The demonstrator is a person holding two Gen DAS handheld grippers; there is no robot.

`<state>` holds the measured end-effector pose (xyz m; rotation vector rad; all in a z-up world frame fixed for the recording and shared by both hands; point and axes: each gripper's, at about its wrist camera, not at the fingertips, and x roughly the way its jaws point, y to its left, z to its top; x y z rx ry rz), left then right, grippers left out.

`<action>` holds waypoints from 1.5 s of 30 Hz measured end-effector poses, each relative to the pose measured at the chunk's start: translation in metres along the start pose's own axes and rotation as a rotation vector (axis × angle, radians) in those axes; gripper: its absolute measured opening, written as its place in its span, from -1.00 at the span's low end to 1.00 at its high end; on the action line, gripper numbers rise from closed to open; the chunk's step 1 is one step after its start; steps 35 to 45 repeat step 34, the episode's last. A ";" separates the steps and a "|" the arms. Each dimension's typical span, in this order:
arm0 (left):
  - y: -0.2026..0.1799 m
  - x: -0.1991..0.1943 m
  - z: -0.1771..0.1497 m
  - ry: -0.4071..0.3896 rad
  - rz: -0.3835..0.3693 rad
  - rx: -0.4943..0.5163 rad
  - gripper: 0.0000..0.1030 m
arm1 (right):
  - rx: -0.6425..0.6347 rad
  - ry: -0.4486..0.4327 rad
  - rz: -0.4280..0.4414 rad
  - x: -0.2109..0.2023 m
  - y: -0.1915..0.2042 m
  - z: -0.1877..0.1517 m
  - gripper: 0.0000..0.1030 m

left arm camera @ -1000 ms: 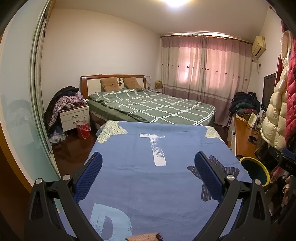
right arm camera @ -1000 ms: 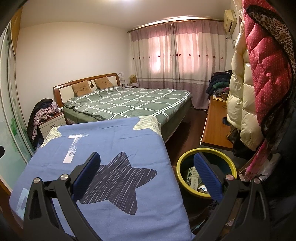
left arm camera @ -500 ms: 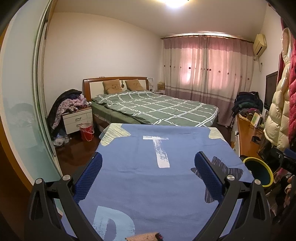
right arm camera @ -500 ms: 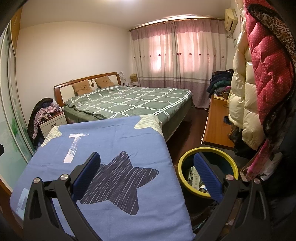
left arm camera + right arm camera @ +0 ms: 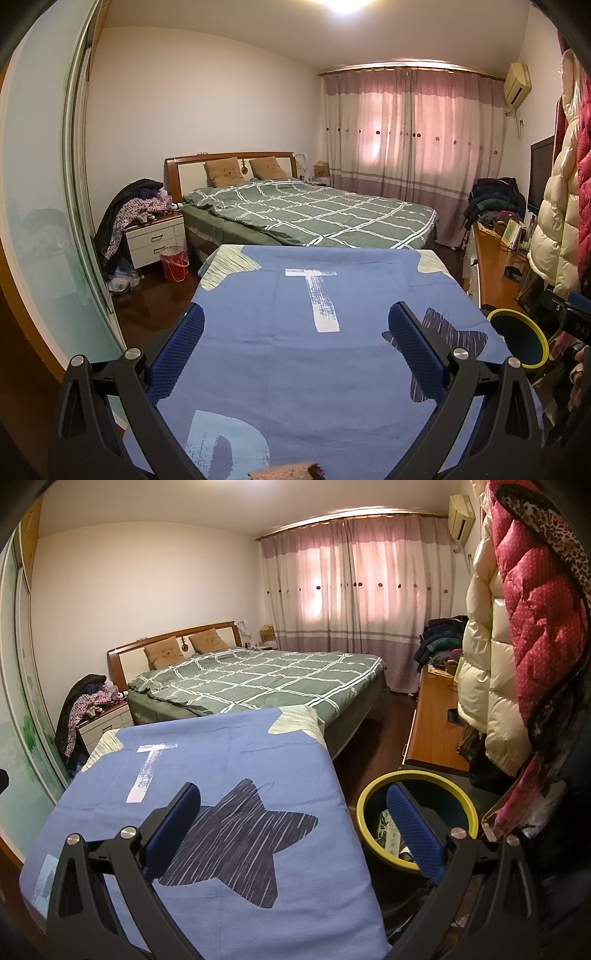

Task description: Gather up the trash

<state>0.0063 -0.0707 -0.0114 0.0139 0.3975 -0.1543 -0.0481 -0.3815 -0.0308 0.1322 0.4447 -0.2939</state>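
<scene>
A yellow-rimmed dark trash bin (image 5: 417, 823) stands on the floor right of a blue-covered bed (image 5: 221, 775); it holds paper trash (image 5: 389, 834). The bin also shows at the right edge of the left wrist view (image 5: 519, 339). My right gripper (image 5: 295, 830) is open and empty, held above the bed's right edge with its right finger over the bin. My left gripper (image 5: 295, 350) is open and empty above the blue bed cover (image 5: 314, 350). A small pinkish object (image 5: 284, 472) lies at the bottom edge, below the left gripper.
A green checked bed (image 5: 306, 210) stands behind. A white nightstand (image 5: 155, 240) piled with clothes and a red bucket (image 5: 173, 264) stand at left. A wooden desk (image 5: 436, 731) and hanging coats (image 5: 517, 646) are at right. A sliding mirror door (image 5: 44, 221) runs along the left.
Both grippers have drifted slightly back and up; the view of the room shifted a little. Both stay open and empty.
</scene>
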 end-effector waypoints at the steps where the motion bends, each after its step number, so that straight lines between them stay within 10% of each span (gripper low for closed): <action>1: 0.000 0.001 0.000 0.001 -0.001 0.001 0.91 | 0.000 0.001 0.001 0.000 0.000 0.000 0.87; 24: 0.003 0.014 -0.003 0.030 -0.025 -0.013 0.91 | -0.008 0.017 0.010 0.009 0.005 -0.002 0.87; 34: 0.036 0.144 -0.002 0.221 0.026 -0.049 0.91 | -0.012 0.186 0.151 0.115 0.028 0.007 0.87; 45: 0.036 0.144 -0.002 0.221 0.026 -0.049 0.91 | -0.012 0.186 0.151 0.115 0.028 0.007 0.87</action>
